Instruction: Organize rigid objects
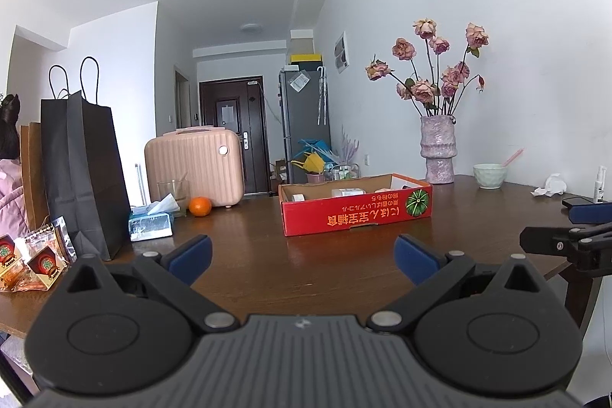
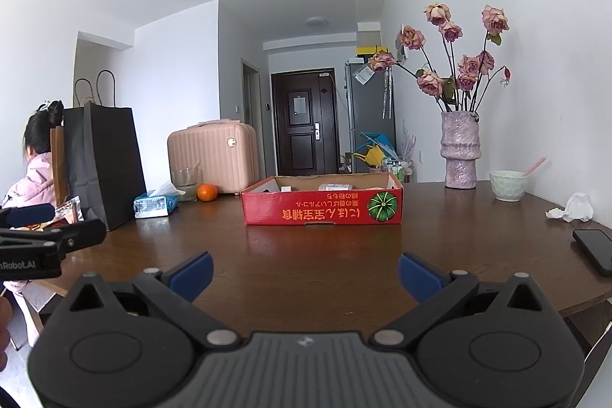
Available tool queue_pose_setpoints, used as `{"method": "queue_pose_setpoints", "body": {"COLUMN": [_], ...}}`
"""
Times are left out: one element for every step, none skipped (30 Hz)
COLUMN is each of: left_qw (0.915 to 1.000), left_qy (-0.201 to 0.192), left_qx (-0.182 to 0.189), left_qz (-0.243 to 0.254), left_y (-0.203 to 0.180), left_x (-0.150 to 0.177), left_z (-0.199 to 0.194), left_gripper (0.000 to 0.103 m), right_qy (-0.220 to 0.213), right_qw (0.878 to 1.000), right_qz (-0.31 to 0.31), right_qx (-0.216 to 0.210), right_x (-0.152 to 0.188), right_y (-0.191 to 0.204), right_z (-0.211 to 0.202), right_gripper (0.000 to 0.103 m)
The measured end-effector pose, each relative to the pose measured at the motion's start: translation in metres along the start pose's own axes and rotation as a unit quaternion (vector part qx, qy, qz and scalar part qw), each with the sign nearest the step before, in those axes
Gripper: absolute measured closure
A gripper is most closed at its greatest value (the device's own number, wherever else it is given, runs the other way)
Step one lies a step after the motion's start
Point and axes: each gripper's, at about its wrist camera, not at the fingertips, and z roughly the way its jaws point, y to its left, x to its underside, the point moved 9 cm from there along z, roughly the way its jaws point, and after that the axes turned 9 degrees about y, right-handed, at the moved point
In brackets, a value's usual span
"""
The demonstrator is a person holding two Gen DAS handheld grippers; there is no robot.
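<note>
A red cardboard tray [image 1: 359,213] [image 2: 323,207] with a pumpkin print stands on the brown table [image 1: 306,266] [image 2: 325,255], holding several small white items. An orange [image 1: 200,206] [image 2: 207,192], a tissue pack [image 1: 150,225] [image 2: 155,204], a green bowl [image 1: 489,175] [image 2: 508,184] and a black phone [image 2: 594,251] lie around it. My left gripper [image 1: 304,257] is open and empty, above the table's near side. My right gripper [image 2: 306,274] is open and empty, also short of the tray.
A black paper bag [image 1: 86,174] [image 2: 103,167] and snack packets [image 1: 34,259] stand at the left. A pink case [image 1: 197,167] [image 2: 214,155] and a glass [image 1: 174,192] are behind. A vase of roses [image 1: 438,150] [image 2: 460,150] and crumpled tissue [image 2: 573,207] are at the right. A seated person [image 2: 34,163] is at far left.
</note>
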Motion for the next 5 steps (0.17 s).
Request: {"method": "queue_pose_setpoints", "body": {"left_qw": [1.0000,1.0000,1.0000,1.0000,1.0000], "left_qy": [0.001,0.002,0.003,0.002,0.003], "left_qx": [0.000,0.001,0.004,0.006,0.008], "left_qz": [-0.001,-0.001,-0.001,-0.003,-0.003], "left_y": [0.0000,-0.0001,-0.0005,-0.0009,-0.0018], "left_x": [0.0000,0.0001,0.0005,0.0010,0.0012], "left_z": [0.0001,0.0002,-0.0001,-0.0005,-0.0008], "left_gripper": [0.000,0.000,0.000,0.000,0.000], "right_qy": [0.000,0.000,0.001,0.001,0.002], "right_qw": [1.000,1.000,1.000,1.000,1.000], "right_qz": [0.000,0.000,0.000,0.001,0.002], "right_qx": [0.000,0.000,0.000,0.000,0.000], "right_x": [-0.0003,-0.0002,-0.0001,0.0001,0.0005], "right_y": [0.0000,-0.0001,-0.0002,-0.0003,-0.0004], "right_z": [-0.0001,0.0002,0.0006,0.0008,0.0012], "right_gripper": [0.000,0.000,0.000,0.000,0.000]}}
